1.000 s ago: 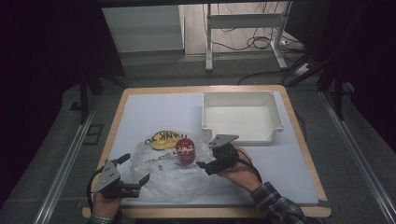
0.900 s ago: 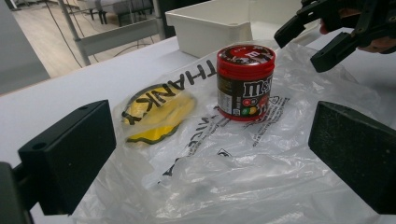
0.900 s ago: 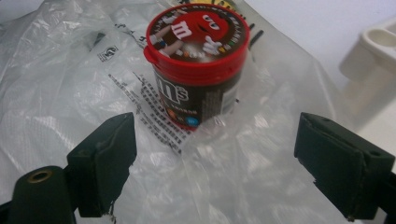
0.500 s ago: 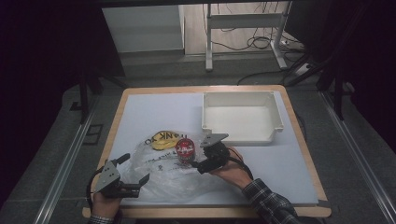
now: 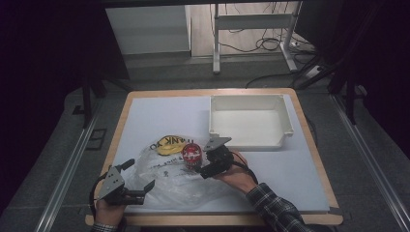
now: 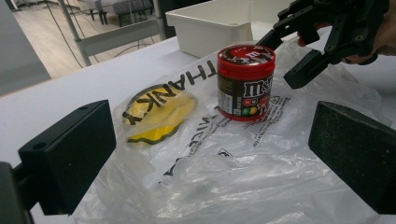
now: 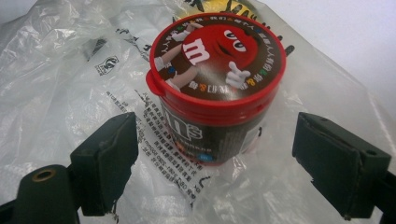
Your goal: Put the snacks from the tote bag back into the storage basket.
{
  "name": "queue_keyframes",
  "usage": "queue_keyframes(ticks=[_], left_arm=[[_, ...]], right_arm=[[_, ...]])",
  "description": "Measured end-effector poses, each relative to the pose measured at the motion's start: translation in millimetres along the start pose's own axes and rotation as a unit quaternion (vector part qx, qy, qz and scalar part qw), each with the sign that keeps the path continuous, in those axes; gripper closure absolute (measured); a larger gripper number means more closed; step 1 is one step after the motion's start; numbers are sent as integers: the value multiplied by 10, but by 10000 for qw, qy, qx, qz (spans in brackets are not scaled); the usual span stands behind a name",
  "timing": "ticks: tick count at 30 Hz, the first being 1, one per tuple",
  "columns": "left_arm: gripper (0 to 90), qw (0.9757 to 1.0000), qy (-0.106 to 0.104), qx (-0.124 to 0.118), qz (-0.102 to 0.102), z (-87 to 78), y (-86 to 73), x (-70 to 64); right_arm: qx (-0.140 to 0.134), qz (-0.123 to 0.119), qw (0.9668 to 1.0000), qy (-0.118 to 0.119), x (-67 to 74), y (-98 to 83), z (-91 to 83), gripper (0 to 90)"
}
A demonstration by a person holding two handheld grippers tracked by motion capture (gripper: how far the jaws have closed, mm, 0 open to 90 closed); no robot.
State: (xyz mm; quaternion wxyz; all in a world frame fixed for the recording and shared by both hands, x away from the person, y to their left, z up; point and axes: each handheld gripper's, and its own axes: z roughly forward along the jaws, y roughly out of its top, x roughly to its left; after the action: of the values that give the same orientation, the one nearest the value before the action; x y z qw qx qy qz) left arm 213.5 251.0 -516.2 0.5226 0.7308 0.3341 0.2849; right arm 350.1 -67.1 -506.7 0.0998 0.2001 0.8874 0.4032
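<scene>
With your right gripper fingers spread beside the candy jar, a crooked squeeze could tip it on the slick plastic bag, while your left gripper hovers spread.

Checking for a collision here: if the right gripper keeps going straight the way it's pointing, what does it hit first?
Most likely the red-lidded M&M's jar: it stands upright on the plastic bag, centred between the open right gripper jaws, untouched, with nothing between.

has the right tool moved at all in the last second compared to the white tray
Yes, slightly. The right tool has drifted toward the person and away from the white rectangular plastic tray, with its jaws open beside the red-lidded candy jar.
</scene>
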Motion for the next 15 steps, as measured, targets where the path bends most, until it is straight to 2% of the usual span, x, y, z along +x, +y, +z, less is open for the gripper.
queue_keyframes(ticks=[15], left_arm=[[9,10000,-1,-1,12,-2,1,1]], right_arm=[[280,-203,9994,-14,16,121,156,187]])
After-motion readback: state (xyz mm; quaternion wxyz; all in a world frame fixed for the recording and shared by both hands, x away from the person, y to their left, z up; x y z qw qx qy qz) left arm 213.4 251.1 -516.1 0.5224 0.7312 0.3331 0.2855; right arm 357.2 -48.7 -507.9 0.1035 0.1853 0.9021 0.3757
